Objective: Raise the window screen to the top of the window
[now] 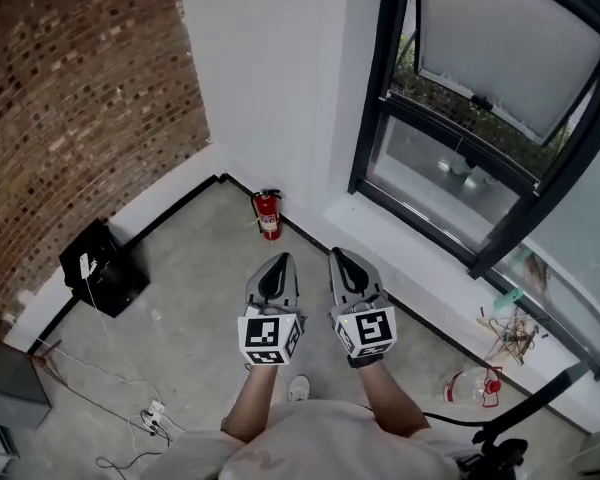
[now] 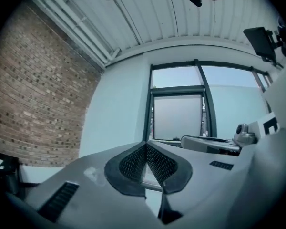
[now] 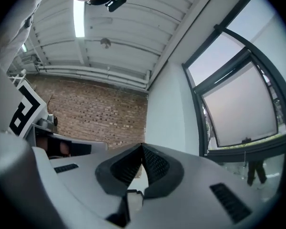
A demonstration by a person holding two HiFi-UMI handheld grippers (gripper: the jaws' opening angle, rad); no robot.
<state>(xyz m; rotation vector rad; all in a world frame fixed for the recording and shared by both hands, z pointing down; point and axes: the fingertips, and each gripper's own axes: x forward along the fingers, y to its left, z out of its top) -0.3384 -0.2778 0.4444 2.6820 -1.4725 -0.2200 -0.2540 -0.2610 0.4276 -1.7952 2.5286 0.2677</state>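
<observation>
The left tongs point(image 1: 277, 261) and right tongs point(image 1: 342, 257) are clenched tip to tip, empty. They hang side by side over open floor point(image 1: 195, 303), well apart from the window screen point(image 1: 510, 48).

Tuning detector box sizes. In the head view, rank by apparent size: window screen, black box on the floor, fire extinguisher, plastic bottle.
1. window screen, clearly the largest
2. black box
3. fire extinguisher and plastic bottle look about alike, so they are not ranked against each other
</observation>
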